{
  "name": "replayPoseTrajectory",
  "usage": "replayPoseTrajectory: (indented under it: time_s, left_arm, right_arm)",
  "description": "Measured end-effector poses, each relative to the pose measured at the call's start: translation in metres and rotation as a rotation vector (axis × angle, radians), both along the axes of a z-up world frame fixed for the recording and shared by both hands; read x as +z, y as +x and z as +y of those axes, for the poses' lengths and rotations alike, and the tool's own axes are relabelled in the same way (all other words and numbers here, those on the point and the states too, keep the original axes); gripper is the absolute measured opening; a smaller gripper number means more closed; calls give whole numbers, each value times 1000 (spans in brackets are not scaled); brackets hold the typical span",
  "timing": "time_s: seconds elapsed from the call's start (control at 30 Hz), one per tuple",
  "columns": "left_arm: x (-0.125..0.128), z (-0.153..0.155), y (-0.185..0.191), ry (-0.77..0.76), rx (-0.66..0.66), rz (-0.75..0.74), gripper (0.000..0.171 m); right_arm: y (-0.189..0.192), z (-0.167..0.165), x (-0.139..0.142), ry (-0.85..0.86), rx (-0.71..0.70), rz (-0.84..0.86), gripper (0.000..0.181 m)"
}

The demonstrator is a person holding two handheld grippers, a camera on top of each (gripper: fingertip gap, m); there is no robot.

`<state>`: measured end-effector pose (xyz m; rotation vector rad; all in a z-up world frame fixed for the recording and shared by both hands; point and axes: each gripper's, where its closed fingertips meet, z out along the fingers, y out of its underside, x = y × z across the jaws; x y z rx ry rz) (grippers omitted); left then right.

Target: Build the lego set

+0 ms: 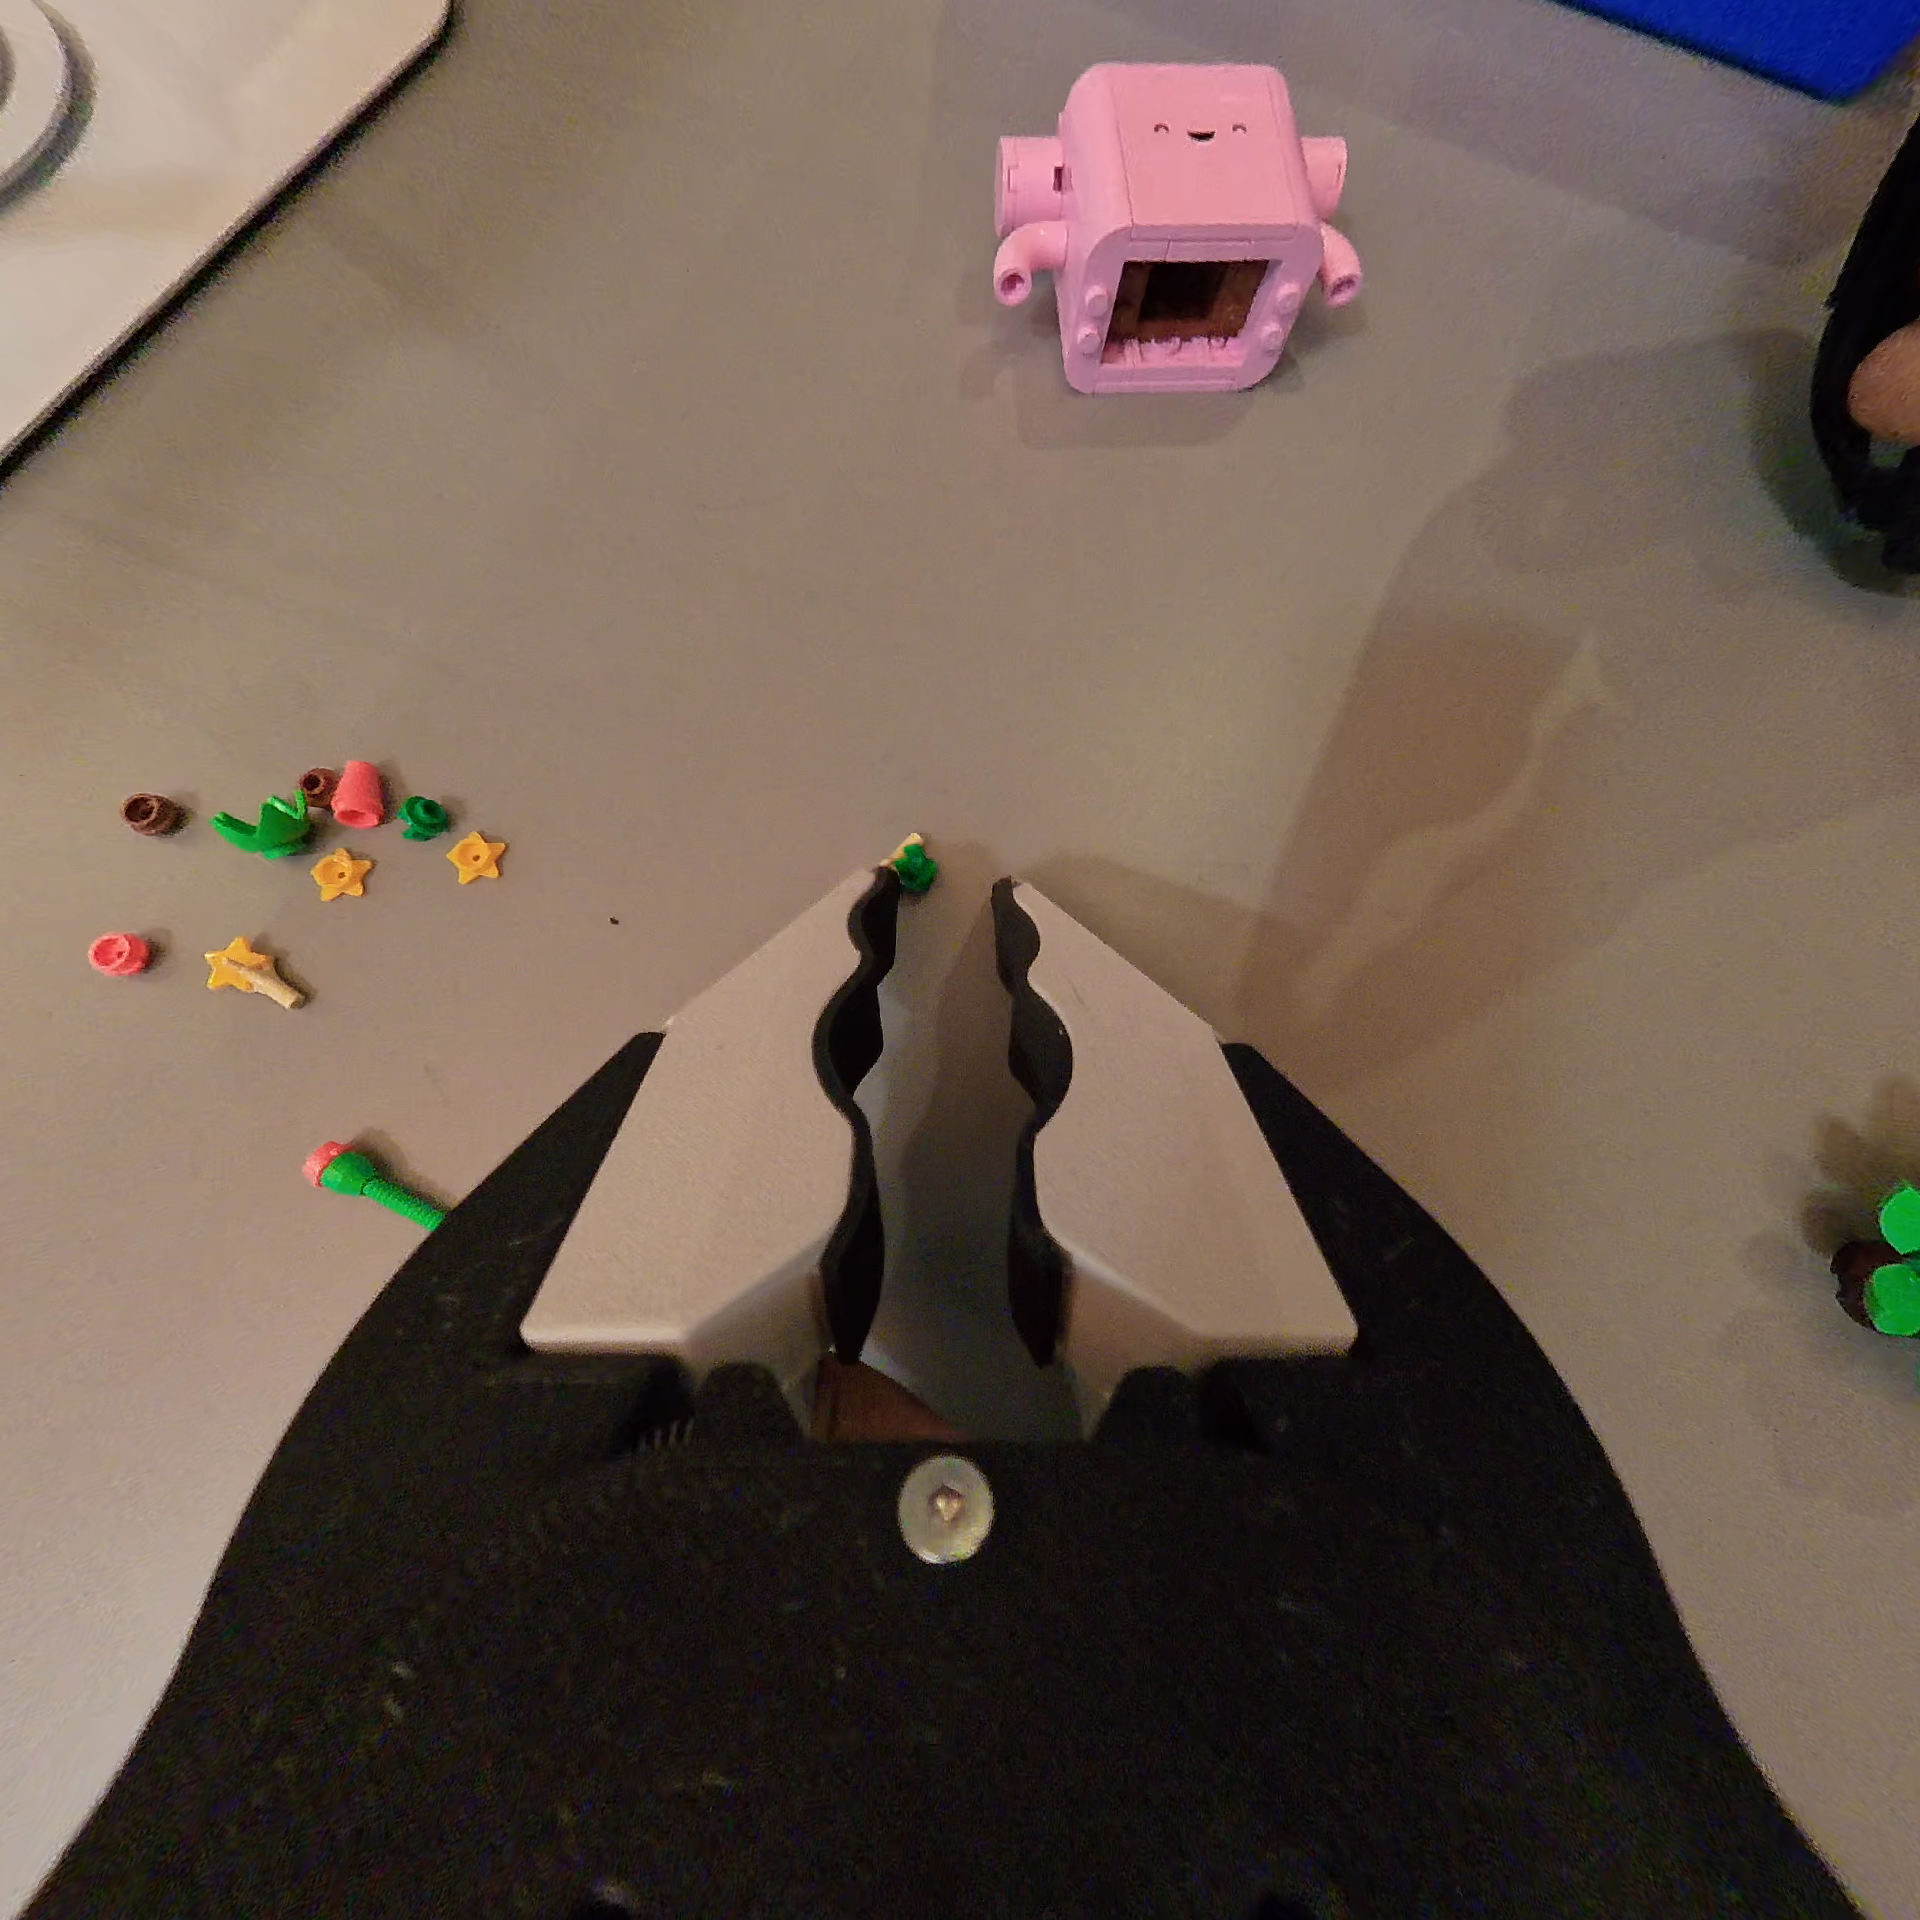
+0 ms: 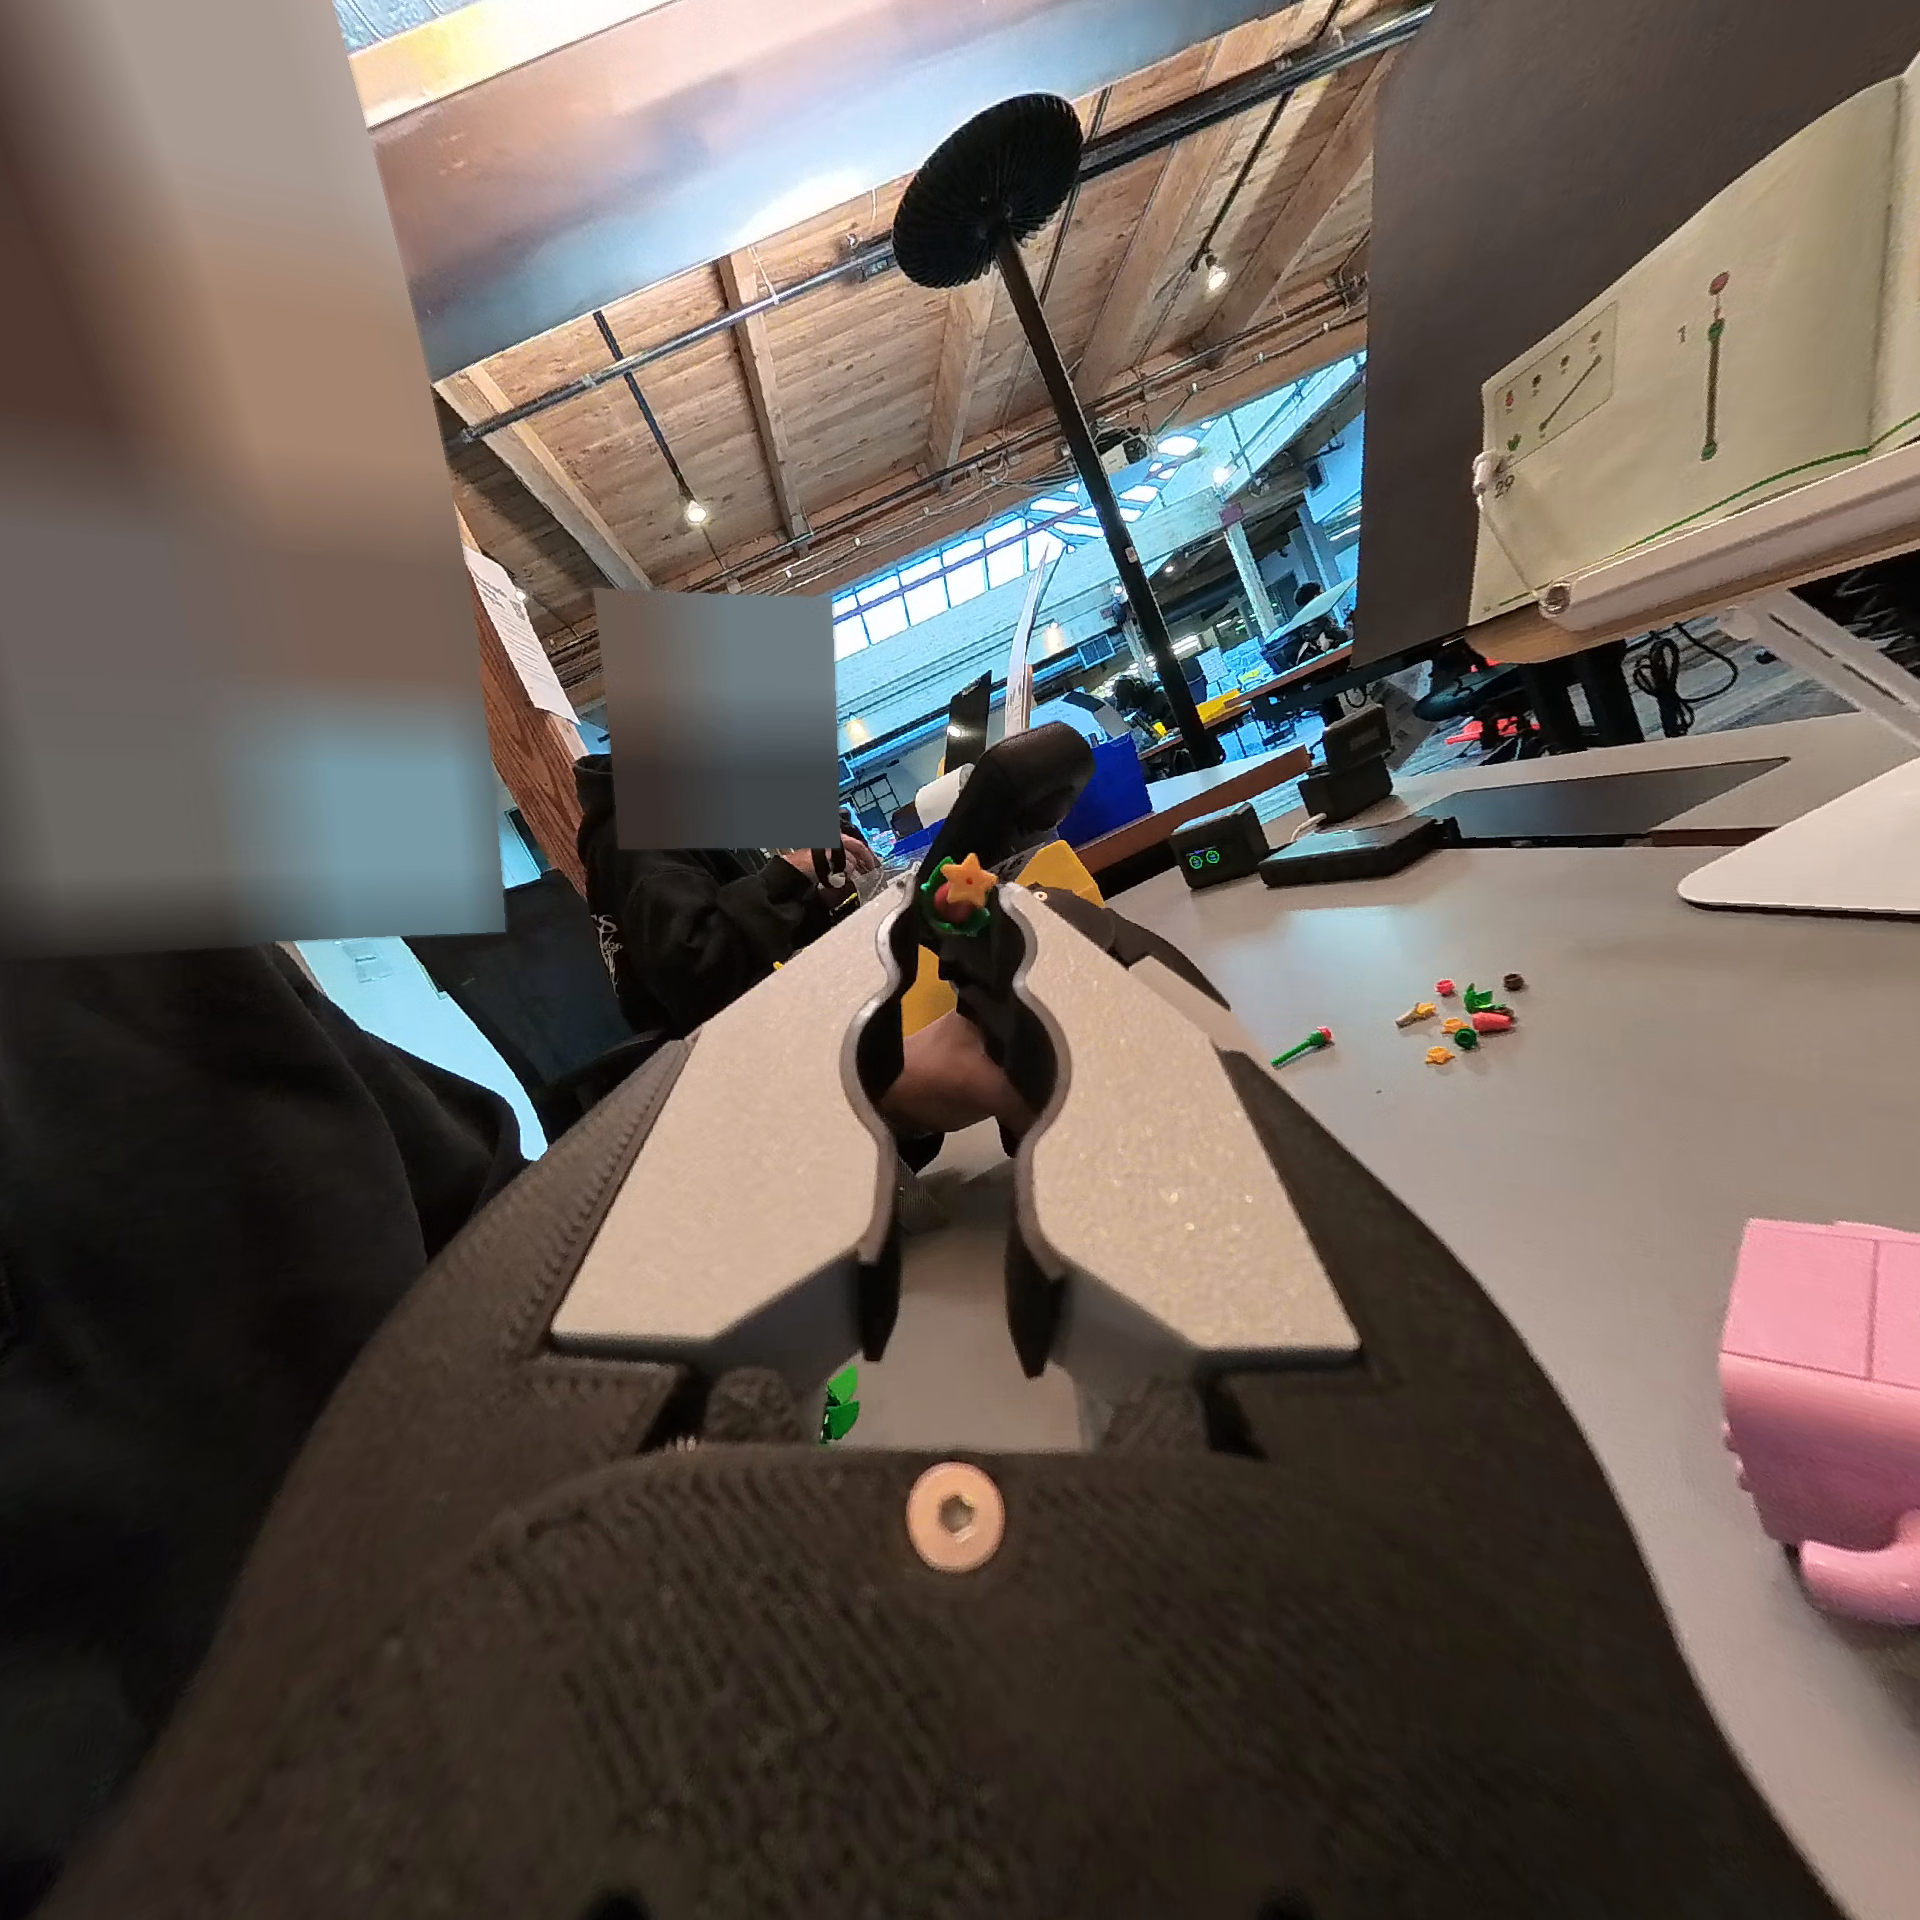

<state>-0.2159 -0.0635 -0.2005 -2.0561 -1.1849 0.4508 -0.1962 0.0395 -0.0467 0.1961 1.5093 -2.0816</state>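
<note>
The left claw [image 1: 945, 883] hangs low over the grey surface [image 1: 1247, 727] with a narrow gap between its tips; a tiny green piece [image 1: 914, 865] sits against its left fingertip, and whether that is pinched or merely touching cannot be told. The right claw [image 2: 961, 904] is raised and tilted up, pinching a small flower piece [image 2: 958, 896] of green base, red centre and yellow star at its very tips.

Left of the left claw lies a green stem with a pink bud [image 1: 364, 1179], partly hidden by the claw's black body. Beyond it a scatter of loose pieces [image 1: 312, 862], yellow stars, pink and brown rounds and green leaves, lies on the surface. At the right edge a brown and green clump [image 1: 1886, 1262] is cut off by the frame. Well beyond stands the pink box figure [image 1: 1169, 223], a smiling face printed on it, its open side towards the camera.

Only the right wrist view shows an instruction booklet [image 2: 1662, 395] propped open at the upper right, its print too small to read, dark electronic boxes [image 2: 1340, 831] farther back, a black pole with a disc top [image 2: 987, 187], a seated person in a dark hoodie [image 2: 686, 925] and a timber ceiling [image 2: 831, 343].
</note>
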Motion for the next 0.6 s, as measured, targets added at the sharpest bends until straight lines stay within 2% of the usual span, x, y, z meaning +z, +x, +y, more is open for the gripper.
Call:
replayPoseTrajectory:
  time_s: [0.27, 0.6]
  left_arm:
    - [-1, 4, 3, 4, -23, -9, 14]
    - [0, 3, -4, 59, 57, -33, 16]
  right_arm:
    - [0, -1, -1, 4, 0, 2, 11]
    - [2, -1, -1, 5, 6, 6, 11]
